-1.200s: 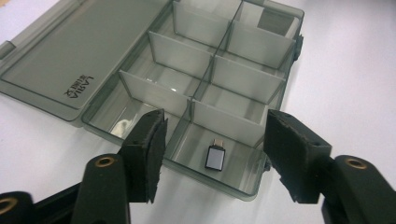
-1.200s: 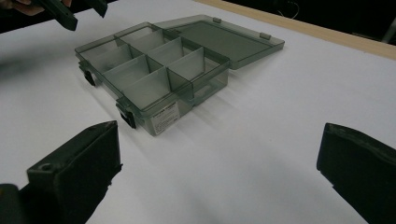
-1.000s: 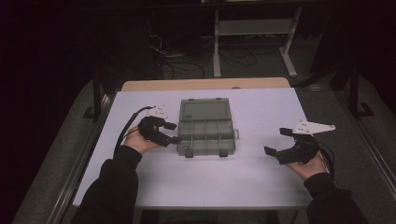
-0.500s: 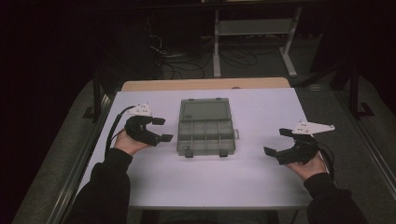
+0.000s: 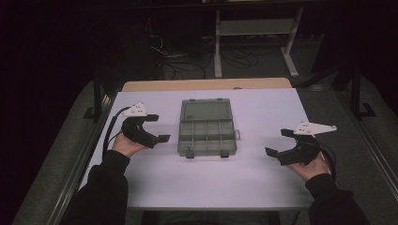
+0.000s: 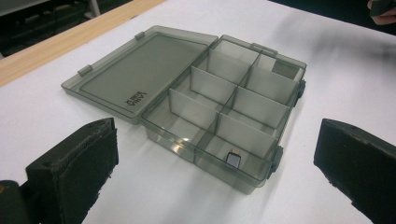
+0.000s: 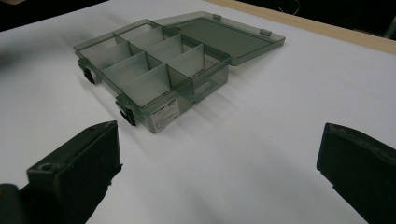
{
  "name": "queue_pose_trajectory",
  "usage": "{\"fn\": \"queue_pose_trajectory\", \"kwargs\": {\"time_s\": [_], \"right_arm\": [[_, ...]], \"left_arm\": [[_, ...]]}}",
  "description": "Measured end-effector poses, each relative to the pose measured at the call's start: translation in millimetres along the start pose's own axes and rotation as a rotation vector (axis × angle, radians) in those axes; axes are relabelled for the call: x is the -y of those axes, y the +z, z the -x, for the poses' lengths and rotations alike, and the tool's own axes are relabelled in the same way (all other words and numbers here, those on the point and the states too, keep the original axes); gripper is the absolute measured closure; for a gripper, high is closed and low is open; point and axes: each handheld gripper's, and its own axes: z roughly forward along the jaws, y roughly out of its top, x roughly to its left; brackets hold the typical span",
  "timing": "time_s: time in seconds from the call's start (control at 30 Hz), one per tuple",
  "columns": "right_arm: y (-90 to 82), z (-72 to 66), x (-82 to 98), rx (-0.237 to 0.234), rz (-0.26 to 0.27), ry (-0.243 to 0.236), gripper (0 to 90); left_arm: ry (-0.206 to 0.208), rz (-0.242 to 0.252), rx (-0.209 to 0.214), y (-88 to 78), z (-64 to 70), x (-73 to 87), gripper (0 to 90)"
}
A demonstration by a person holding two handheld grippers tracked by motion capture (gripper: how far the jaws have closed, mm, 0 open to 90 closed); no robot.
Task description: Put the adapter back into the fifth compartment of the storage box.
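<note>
Seemingly between steps, the clear compartment box (image 5: 206, 126) lies open mid-worktop (image 5: 263, 183), lid flat on its far side, a small dark piece (image 6: 233, 159) in one near compartment. Any reach should come in low and square to the dividers. The left gripper (image 5: 152, 129) hovers just left of the box, the right gripper (image 5: 277, 143) well apart at right; both sets of fingers gape wide, holding nothing.

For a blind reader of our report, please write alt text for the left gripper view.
An open grey translucent organizer box lies on a white table, lid folded flat, with a small dark item in its nearest compartment. The left gripper frames it, jaws wide apart.
</note>
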Motion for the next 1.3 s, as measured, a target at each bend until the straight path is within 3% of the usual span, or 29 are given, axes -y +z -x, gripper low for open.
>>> {"fn": "queue_pose_trajectory", "kwargs": {"time_s": [0.47, 0.9, 1.3], "right_arm": [[0.0, 0.0, 0.0, 0.002, -0.001, 0.002, 0.0], [-0.4, 0.1, 0.2, 0.003, 0.001, 0.002, 0.0], [-0.9, -0.5, 0.3, 0.005, 0.003, 0.004, 0.0]], "left_arm": [[-0.021, 0.047, -0.051, -22.5, -4.3, 16.6, 0.0], [-0.033, 0.043, -0.111, -35.4, -3.6, 35.2, 0.0], [-0.06, 0.099, -0.161, -51.2, -0.7, 54.6, 0.0]]}}
